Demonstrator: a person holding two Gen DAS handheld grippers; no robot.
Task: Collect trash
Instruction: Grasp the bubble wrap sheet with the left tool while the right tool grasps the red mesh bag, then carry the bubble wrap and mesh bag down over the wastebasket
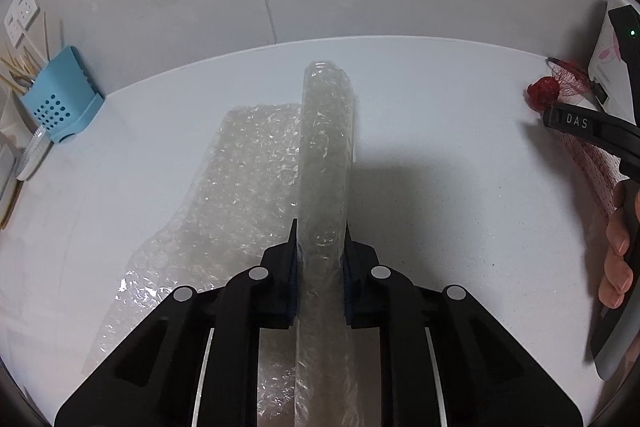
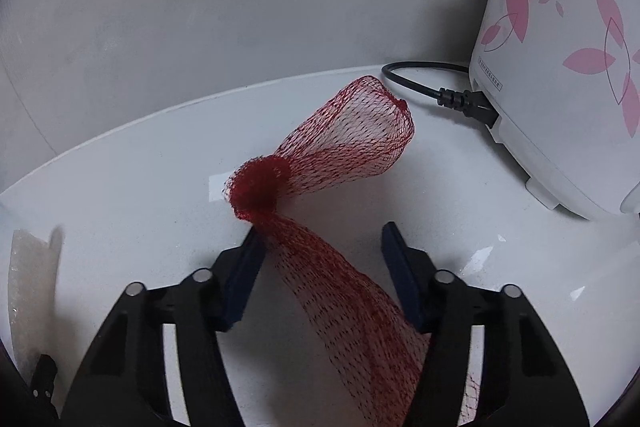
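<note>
- The left gripper (image 1: 320, 259) is clamping a folded strip of bubble wrap (image 1: 326, 155), which is standing on edge between the jaws and projecting forward above the white counter (image 1: 440, 131).
- Risk: the wrap is slick and springy, so it is liable to slide out of the pads or unfold if the grip is loosening; its loose flat portion is trailing on the counter to the left and may drag.
- The right gripper (image 2: 320, 251) is holding its jaws wide apart around the red mesh net bag (image 2: 340, 163), which is lying on the counter near the rice cooker (image 2: 568, 75) and its power cord (image 2: 440, 91).
- Risk: the open mesh may be snagging on a fingertip; a closure on the thin section may be catching few strands.
- The bag is translucent, twisted into a dense knot mid-length, with one end flaring open.
</note>
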